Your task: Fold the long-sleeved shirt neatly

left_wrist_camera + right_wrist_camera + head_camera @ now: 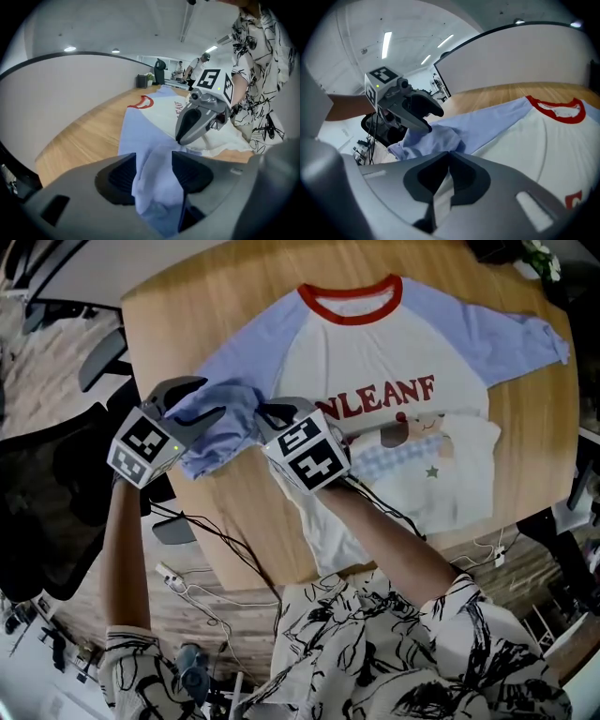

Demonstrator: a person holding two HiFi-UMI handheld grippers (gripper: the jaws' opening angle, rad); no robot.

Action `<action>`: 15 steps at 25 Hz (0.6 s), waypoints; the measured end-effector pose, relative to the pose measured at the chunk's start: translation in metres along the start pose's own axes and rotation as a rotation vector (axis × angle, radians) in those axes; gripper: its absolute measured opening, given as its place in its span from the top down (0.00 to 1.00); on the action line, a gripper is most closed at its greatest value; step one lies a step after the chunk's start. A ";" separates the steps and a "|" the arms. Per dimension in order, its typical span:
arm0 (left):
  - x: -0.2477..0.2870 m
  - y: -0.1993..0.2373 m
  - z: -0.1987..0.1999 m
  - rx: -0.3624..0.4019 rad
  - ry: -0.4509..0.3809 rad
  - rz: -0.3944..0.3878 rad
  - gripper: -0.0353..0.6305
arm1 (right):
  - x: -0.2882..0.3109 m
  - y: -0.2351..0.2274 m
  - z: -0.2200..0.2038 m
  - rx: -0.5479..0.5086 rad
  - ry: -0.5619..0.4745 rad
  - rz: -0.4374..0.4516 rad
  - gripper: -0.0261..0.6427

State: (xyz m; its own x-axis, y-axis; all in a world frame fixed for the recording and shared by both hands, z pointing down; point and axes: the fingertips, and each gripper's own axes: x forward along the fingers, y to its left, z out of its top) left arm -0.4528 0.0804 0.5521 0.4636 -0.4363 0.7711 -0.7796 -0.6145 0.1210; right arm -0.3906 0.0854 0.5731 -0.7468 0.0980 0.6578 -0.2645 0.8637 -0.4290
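A long-sleeved shirt (375, 357) with a white body, red collar and pale blue sleeves lies face up on the round wooden table (187, 324). One blue sleeve (220, 423) is bunched up at the table's left. My left gripper (208, 399) is shut on that bunched sleeve (157, 187), whose cloth fills the gap between the pads (124, 176). Right beside it, my right gripper (270, 414) is shut on a thin fold of white shirt cloth (440, 201) at the shirt's side. The other sleeve (520, 334) lies stretched out to the far right.
The table's near edge (253, 568) is just in front of the person. Dark office chairs (56, 484) stand on the left, and cables (206, 540) trail on the floor below. People stand far off at desks (192, 70) in the left gripper view.
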 end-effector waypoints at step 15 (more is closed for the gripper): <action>-0.012 -0.009 0.007 0.325 0.242 -0.265 0.68 | -0.020 0.074 0.011 -0.663 -0.068 -0.037 0.94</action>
State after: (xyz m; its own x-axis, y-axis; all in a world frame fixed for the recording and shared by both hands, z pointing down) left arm -0.4481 0.0867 0.5374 0.4876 -0.0951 0.8679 -0.4579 -0.8743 0.1614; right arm -0.4022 0.1422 0.5209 -0.7871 0.0500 0.6148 0.1241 0.9892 0.0785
